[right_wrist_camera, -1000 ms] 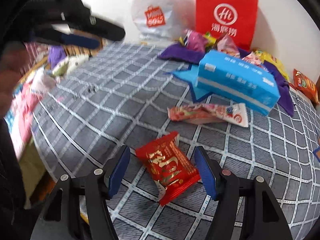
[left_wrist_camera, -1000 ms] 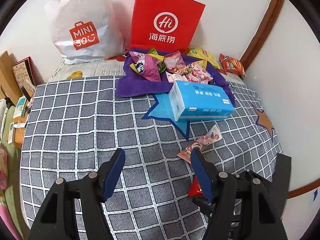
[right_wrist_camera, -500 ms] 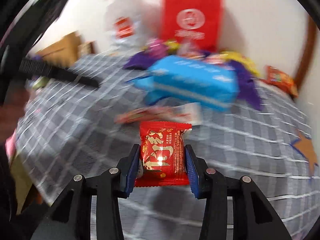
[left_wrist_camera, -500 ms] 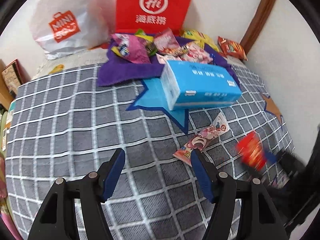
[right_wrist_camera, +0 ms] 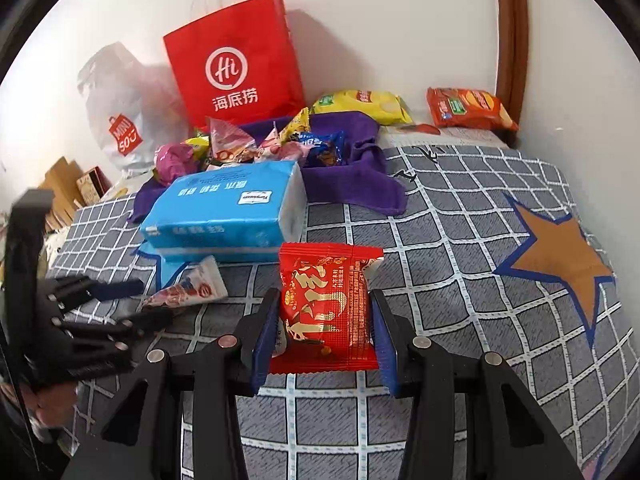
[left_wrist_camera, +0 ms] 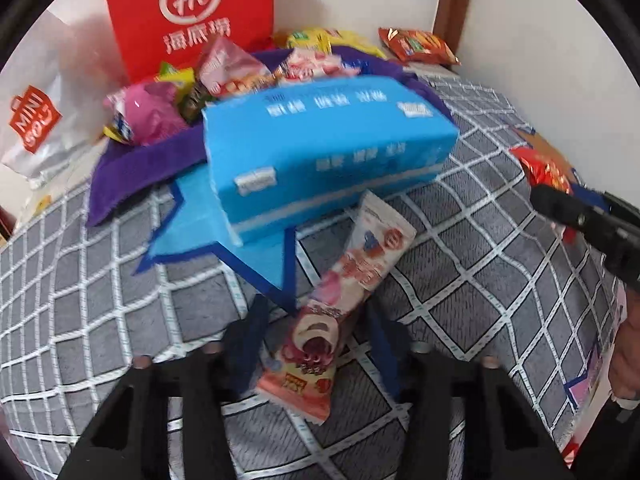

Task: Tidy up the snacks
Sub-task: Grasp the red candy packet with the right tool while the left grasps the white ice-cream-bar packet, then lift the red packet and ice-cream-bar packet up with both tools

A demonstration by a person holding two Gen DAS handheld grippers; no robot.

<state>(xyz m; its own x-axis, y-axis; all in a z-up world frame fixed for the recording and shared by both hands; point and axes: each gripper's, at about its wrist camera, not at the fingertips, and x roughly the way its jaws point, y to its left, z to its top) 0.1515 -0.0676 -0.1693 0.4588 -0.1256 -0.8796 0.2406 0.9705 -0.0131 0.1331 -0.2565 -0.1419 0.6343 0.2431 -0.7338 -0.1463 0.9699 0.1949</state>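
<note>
A long pink snack packet (left_wrist_camera: 340, 300) lies flat on the grey checked bedcover (left_wrist_camera: 100, 300), in front of a blue tissue pack (left_wrist_camera: 320, 148). My left gripper (left_wrist_camera: 316, 316) straddles its lower half. Its jaws are closing, with a little room still showing beside the packet. The right wrist view shows the same left gripper (right_wrist_camera: 132, 300) at the packet's end (right_wrist_camera: 188, 288). My right gripper (right_wrist_camera: 324, 312) is shut on a red foil snack packet (right_wrist_camera: 326, 300), held above the bed. From the left wrist view, that red packet (left_wrist_camera: 544, 168) and the right gripper (left_wrist_camera: 568, 204) are at the far right.
Several snacks lie heaped on a purple cloth (right_wrist_camera: 348, 176) behind the tissue pack. A red paper bag (right_wrist_camera: 236, 68) and a white plastic bag (right_wrist_camera: 120, 120) stand against the wall. Yellow (right_wrist_camera: 364, 106) and orange (right_wrist_camera: 468, 108) chip bags lie at the back right. A person's hand (left_wrist_camera: 628, 360) is at the right edge.
My left gripper moved forward and down over the pink packet and its jaws narrowed. My right gripper closed on the red packet, lifted it off the bed and swung right.
</note>
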